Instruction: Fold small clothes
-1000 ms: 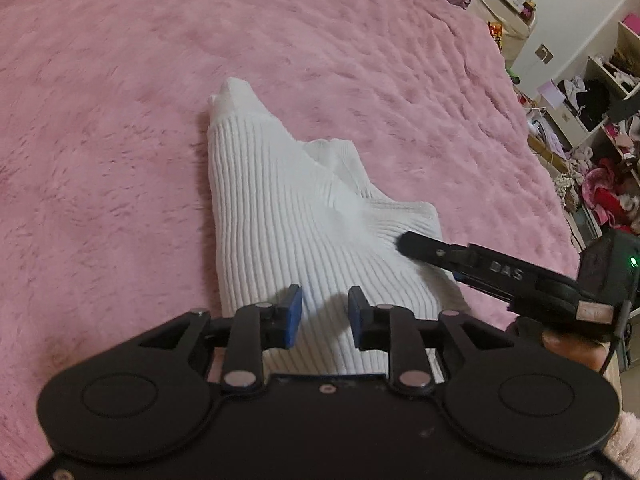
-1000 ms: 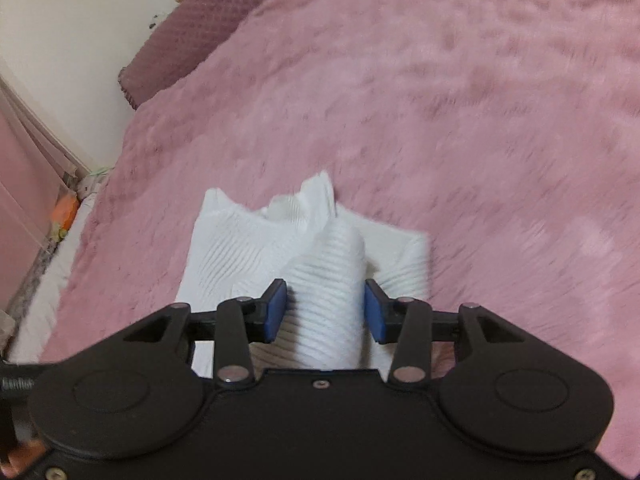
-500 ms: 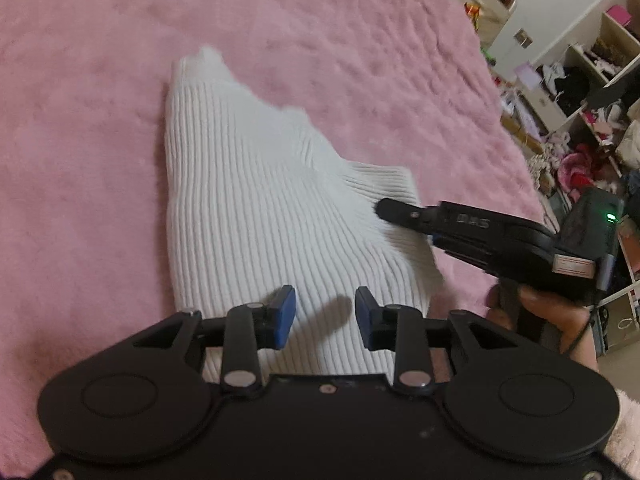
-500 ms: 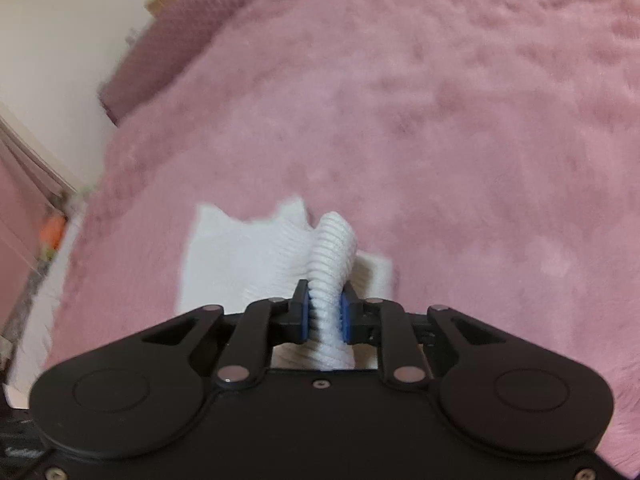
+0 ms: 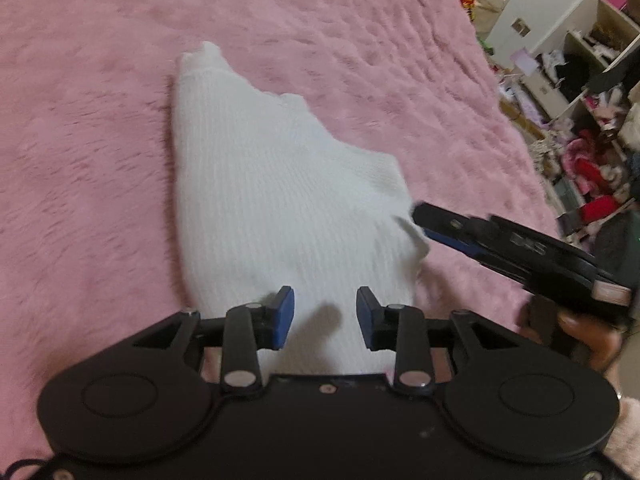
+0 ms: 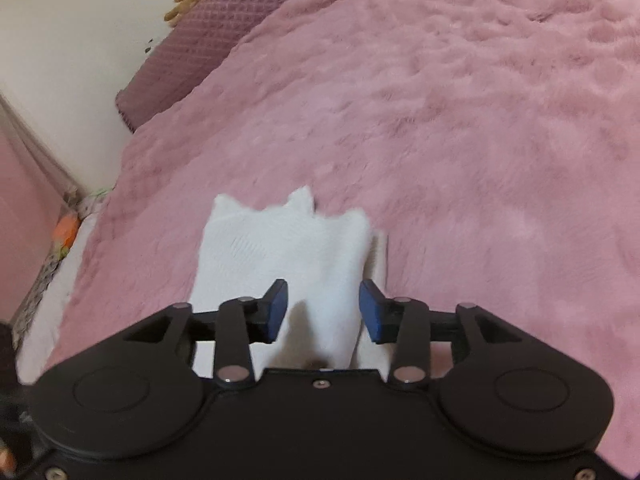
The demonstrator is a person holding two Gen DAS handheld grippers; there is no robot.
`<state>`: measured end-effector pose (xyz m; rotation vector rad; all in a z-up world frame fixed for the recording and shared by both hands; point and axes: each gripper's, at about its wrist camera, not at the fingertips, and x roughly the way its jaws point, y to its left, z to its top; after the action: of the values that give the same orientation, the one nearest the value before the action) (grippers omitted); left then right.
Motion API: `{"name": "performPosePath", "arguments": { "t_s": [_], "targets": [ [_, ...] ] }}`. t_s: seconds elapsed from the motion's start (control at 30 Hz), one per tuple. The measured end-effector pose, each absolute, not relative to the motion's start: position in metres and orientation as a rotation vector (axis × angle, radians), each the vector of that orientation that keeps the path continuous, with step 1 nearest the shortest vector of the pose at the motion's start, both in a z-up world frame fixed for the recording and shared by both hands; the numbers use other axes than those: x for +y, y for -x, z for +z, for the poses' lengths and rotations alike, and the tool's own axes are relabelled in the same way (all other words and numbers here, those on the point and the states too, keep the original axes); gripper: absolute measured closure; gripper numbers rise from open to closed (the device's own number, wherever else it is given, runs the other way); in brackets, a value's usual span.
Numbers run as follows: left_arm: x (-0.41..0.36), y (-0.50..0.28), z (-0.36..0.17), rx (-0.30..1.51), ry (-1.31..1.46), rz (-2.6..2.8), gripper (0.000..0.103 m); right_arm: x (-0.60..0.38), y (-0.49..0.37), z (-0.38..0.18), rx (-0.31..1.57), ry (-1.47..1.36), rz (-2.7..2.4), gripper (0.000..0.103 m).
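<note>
Right hand-held gripper (image 6: 322, 310) jaws just opened, apart over white knit top (image 6: 288, 256), nothing pinched, fold likely released. Left hand-held gripper (image 5: 325, 316) gapped, empty. Top flat on pink bed (image 5: 80, 160).

Both cameras sit right behind their own fingers, looking forward and down at the pink blanket (image 5: 100, 152) from pretty close. The left one faces across the bed toward cluttered shelves (image 5: 592, 64) at its right edge, and catches the right gripper (image 5: 424, 220) poking in from that side. The right one faces toward the wall and a quilted pillow (image 6: 184, 52) (teddy bear on top). Both share the white knit top (image 5: 272, 184), seen from different sides.
</note>
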<state>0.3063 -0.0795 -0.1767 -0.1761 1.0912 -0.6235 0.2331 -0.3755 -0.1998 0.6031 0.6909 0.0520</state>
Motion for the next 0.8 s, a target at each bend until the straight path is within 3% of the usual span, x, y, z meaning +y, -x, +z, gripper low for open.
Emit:
{"name": "performPosePath", "arguments": {
  "t_s": [0.23,0.3,0.33,0.37,0.43,0.63,0.8],
  "targets": [
    [-0.080,-0.285,-0.188,1.122,0.101,-0.571,0.067,-0.365,-0.229,-0.212,0.730,-0.647,0.066,0.059],
    [-0.081,-0.282,-0.191,1.120,0.096,-0.567,0.064,-0.362,-0.233,-0.213,0.741,-0.646,0.065,0.065],
    [-0.083,-0.281,-0.193,1.124,0.095,-0.565,0.063,-0.361,-0.235,-0.214,0.752,-0.645,0.063,0.076],
    [-0.083,-0.283,-0.195,1.130,0.093,-0.561,0.063,-0.362,-0.236,-0.214,0.762,-0.650,0.058,0.080],
    [-0.086,-0.282,-0.199,1.138,0.092,-0.558,0.063,-0.362,-0.235,-0.215,0.766,-0.660,0.037,0.085],
    [-0.089,-0.277,-0.197,1.138,0.102,-0.564,0.061,-0.360,-0.223,-0.200,0.729,-0.613,-0.005,0.090],
    [-0.091,-0.280,-0.205,1.159,0.101,-0.557,0.060,-0.364,-0.231,-0.223,0.796,-0.640,-0.022,0.091]
  ]
}}
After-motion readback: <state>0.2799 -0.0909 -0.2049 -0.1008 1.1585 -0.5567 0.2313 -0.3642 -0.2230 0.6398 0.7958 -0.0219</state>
